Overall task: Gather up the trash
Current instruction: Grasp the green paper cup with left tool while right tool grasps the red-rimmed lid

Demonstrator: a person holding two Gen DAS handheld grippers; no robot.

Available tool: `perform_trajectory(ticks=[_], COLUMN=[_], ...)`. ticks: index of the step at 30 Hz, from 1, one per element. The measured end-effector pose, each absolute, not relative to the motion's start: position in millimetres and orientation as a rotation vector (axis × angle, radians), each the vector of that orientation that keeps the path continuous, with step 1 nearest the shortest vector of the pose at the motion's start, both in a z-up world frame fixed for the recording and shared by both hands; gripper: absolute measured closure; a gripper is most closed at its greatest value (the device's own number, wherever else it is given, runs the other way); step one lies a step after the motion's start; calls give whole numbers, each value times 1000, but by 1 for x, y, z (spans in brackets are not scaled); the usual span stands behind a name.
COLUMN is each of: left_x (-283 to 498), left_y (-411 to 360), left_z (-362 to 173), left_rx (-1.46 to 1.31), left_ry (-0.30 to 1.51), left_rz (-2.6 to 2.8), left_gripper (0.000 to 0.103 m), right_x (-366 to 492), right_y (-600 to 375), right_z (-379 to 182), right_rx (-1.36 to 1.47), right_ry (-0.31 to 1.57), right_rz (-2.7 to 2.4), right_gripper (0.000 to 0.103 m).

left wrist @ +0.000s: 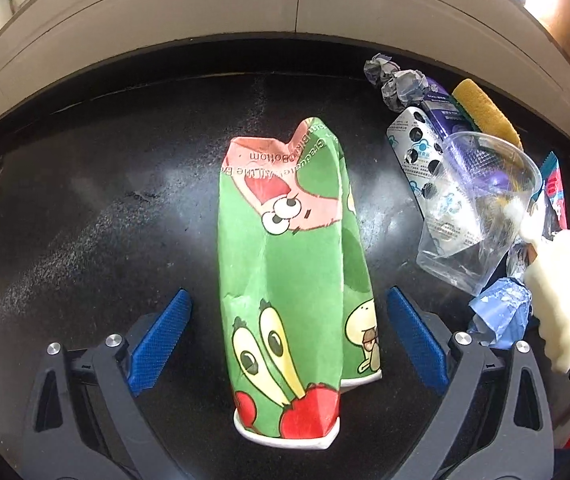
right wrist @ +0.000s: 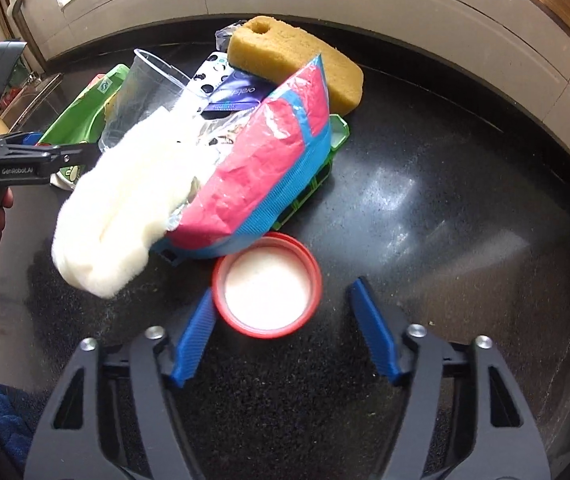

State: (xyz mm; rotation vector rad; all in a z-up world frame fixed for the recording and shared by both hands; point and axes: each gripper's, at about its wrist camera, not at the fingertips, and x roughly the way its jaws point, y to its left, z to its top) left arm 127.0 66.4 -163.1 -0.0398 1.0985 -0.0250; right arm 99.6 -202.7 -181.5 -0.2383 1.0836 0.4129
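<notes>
Left gripper spread wide astride flattened cup, long axis along fingers. Right gripper unclenched around lid, left pad seemingly touching.

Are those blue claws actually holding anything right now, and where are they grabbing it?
Nothing is held. The left gripper is open around the flattened paper cup; the right gripper straddles the red lid, one pad touching its rim.
</notes>
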Motion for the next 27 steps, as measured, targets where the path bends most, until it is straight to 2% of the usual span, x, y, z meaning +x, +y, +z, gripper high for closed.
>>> perform_trajectory(ticks=[2, 3, 4, 11, 20, 27], left_x=[130, 131, 131, 112, 37, -3], left_y=[60, 58, 57, 53, 34, 18], left_z=[-161, -159, -158, -138, -93, -82], left_rx=[3, 14, 14, -45, -55, -44], left_ry=[1088, 1088, 1094, 1088, 1057, 1052], left_rz=[-21, -30, -40, -34, -25, -38], left_gripper=[32, 39, 41, 44, 44, 43], right_x=[99, 99, 99, 87, 50, 27], right_y=[-203, -203, -203, -221, -244, -245], right_z=[-179, -179, -178, -165, -120, -104], right_rx=[-239, -237, -233, -196, -142, -131], right_ry=[1089, 1093, 1094, 1095, 1035, 1006], right_rz=[415, 416, 414, 368, 340, 342], right_gripper=[54, 54, 54, 54, 54, 54])
